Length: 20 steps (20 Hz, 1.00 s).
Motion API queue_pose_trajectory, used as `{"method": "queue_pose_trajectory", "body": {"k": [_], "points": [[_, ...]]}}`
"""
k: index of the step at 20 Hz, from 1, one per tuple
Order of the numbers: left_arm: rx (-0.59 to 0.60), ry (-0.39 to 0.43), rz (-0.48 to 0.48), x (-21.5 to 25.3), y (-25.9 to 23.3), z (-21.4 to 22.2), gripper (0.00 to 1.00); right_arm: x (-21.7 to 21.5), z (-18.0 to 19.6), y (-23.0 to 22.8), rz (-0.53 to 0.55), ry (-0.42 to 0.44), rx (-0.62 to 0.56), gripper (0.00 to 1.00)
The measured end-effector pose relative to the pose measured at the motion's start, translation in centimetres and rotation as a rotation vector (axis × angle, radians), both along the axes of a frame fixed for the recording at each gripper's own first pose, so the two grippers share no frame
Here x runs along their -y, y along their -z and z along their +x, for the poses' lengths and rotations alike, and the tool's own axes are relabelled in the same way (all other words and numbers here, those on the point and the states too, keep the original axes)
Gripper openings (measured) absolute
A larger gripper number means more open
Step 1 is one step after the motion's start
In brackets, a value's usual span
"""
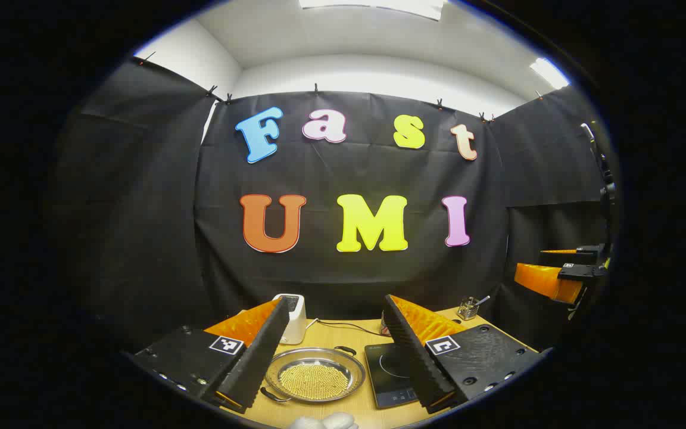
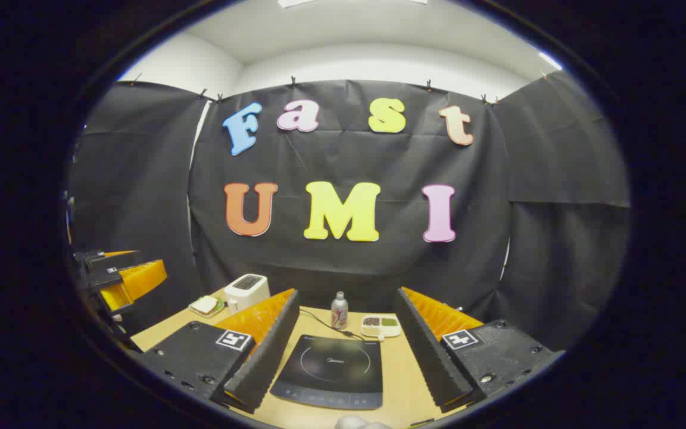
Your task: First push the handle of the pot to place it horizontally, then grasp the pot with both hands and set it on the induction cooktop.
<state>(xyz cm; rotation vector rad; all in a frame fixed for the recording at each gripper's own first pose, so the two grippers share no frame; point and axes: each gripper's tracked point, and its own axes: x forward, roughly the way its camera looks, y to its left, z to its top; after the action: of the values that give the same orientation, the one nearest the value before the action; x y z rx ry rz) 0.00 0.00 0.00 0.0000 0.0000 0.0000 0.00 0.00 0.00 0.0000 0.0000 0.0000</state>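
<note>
In the left gripper view a shallow steel pot (image 1: 314, 375) holding small yellow beads sits on the wooden table (image 1: 343, 339). Its two dark handles lie on a diagonal, one at the far right (image 1: 345, 350) and one at the near left (image 1: 271, 394). The black induction cooktop (image 1: 390, 372) lies just right of it. My left gripper (image 1: 337, 304) hovers open above and short of the pot, with nothing between its fingers. My right gripper (image 2: 346, 295) is open over the cooktop (image 2: 331, 369), also holding nothing. Each gripper shows at the other view's edge: right (image 1: 557, 277), left (image 2: 122, 277).
A white toaster (image 2: 248, 290) and a plate with a sandwich (image 2: 206, 305) stand at the back left. Behind the cooktop are a small bottle (image 2: 339, 310), a divided snack tray (image 2: 380, 325) and the power cable (image 1: 343, 325). A wire cup (image 1: 468, 308) stands far right.
</note>
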Motion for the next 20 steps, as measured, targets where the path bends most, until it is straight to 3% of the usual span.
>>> {"method": "queue_pose_trajectory", "body": {"k": [4, 5, 6, 7, 8, 9, 16, 18, 19, 20], "points": [[0.007, -0.007, 0.018, -0.6, -0.4, 0.5, 0.95, 0.1, -0.2, -0.3, -0.005, 0.011, 0.017, 0.97], [0.006, -0.005, 0.017, -0.5, -0.4, 0.6, 0.84, 0.1, -0.2, -0.3, 0.000, 0.013, 0.017, 0.97], [0.004, -0.005, 0.017, -0.6, -0.6, 0.7, 0.95, 0.2, -0.4, -0.3, 0.004, 0.015, 0.020, 0.98], [0.006, -0.004, 0.020, -0.5, -0.6, 0.6, 0.95, 0.3, -0.4, -0.6, 0.006, 0.018, 0.026, 0.97], [0.011, -0.005, 0.022, -0.6, -0.8, 0.6, 0.84, 0.4, -0.5, -0.6, 0.004, 0.023, 0.030, 0.98], [0.015, -0.002, 0.025, -0.6, -1.0, 0.7, 0.95, 0.6, -0.6, -0.7, 0.002, 0.027, 0.034, 0.98], [0.021, 0.007, 0.024, -0.6, -0.8, 0.6, 0.92, 0.8, -1.3, -0.4, -0.018, 0.038, 0.030, 0.98], [0.016, 0.017, 0.018, -0.5, -0.4, 0.7, 0.66, 1.0, -1.5, -0.1, -0.027, 0.047, 0.021, 0.97], [0.017, 0.021, 0.018, -0.5, -0.3, 0.7, 0.73, 1.2, -1.6, 0.0, -0.031, 0.055, 0.019, 0.97], [0.018, 0.011, 0.018, -0.8, -0.3, 0.8, 0.48, 1.3, -1.6, 0.2, -0.034, 0.061, 0.014, 0.97]]}}
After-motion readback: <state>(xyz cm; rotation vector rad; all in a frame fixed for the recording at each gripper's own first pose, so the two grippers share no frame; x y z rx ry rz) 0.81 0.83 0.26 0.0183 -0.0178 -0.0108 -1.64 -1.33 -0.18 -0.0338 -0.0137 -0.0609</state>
